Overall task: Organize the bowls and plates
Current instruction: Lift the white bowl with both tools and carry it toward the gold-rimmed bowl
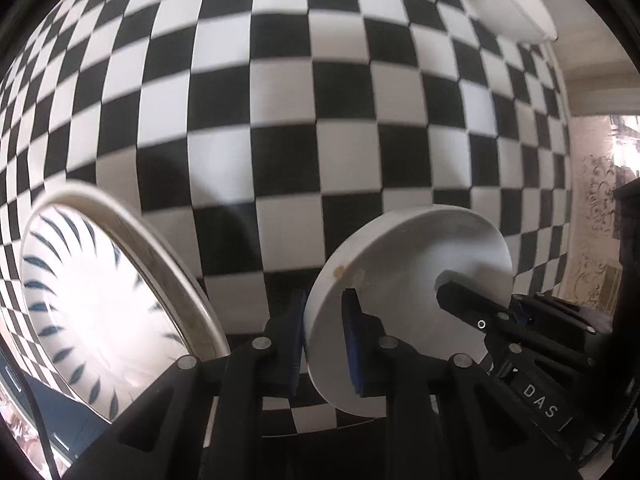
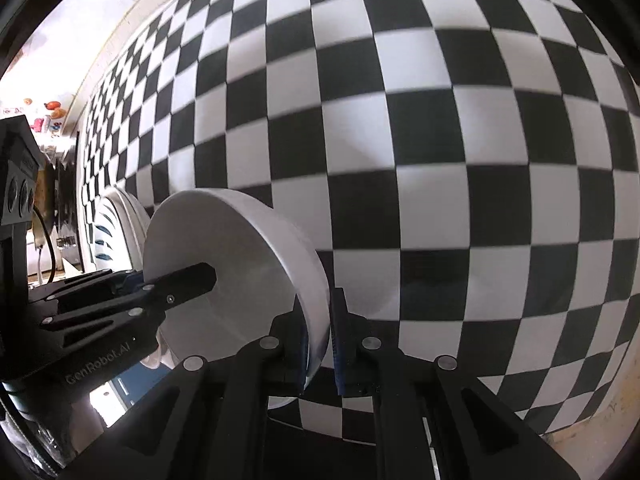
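White bowl [image 1: 408, 280]: carried above the checkered tabletop [image 1: 320, 100], rim pinched at opposite sides by left tongs [image 1: 324, 320] and right tongs [image 2: 318, 332], both nearly closed on it. Patterned plate [image 1: 100, 304]: blue leaf marks, left of the bowl. Second white bowl [image 1: 508, 4]: far edge.

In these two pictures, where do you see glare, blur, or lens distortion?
Left wrist view: glare washes out the middle of the blue-patterned plate; the checkered tablecloth bulges from the fisheye lens, its squares slightly smeared. Right wrist view: the same bulge; the upper left corner is overexposed; the white bowl is evenly lit and fairly sharp.
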The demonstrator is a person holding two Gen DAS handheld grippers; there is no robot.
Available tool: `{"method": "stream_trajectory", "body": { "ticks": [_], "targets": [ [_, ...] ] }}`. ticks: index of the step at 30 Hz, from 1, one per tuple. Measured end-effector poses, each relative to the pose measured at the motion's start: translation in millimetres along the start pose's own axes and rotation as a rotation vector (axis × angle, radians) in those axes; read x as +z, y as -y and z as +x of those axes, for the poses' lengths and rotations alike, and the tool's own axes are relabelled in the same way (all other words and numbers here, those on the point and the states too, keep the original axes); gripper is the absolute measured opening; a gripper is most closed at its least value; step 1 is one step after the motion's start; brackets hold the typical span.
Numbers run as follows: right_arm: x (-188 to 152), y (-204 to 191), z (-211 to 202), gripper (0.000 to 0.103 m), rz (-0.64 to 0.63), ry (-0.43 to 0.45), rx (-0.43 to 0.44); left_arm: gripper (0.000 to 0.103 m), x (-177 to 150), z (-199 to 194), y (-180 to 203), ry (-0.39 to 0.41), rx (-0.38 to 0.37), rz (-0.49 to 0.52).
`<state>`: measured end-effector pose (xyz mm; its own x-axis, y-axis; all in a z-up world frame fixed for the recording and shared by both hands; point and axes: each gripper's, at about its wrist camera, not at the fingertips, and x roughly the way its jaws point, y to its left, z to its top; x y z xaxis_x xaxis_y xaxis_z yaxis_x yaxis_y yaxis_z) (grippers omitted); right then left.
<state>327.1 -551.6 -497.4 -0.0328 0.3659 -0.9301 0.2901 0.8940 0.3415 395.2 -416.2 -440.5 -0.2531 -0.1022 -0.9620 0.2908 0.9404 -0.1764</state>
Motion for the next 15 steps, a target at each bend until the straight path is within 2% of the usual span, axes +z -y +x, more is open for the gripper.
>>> {"method": "stream_trajectory", "body": {
  "ticks": [6, 9, 10, 15],
  "targets": [
    [-11.6, 1.3, 11.0, 0.011, -0.028, -0.024, -0.017, 0.016, -6.9, 15.7, 5.0, -0.017, 0.003, -0.015],
    [-11.3, -2.6, 13.2, 0.011, -0.036, -0.029, -0.027, 0.016, -9.0, 13.1, 1.1, -0.014, 0.002, -0.018],
    [-11.7, -3.3, 14.0, 0.011, -0.039, -0.032, -0.028, 0.016, -13.1, 5.0, -12.5, -0.014, 0.001, -0.018],
    [-8.1, -6.7, 16.0, 0.011, -0.037, -0.041, -0.025, 0.016, -16.1, 12.1, -12.3, -0.016, -0.01, -0.029]
  ]
}}
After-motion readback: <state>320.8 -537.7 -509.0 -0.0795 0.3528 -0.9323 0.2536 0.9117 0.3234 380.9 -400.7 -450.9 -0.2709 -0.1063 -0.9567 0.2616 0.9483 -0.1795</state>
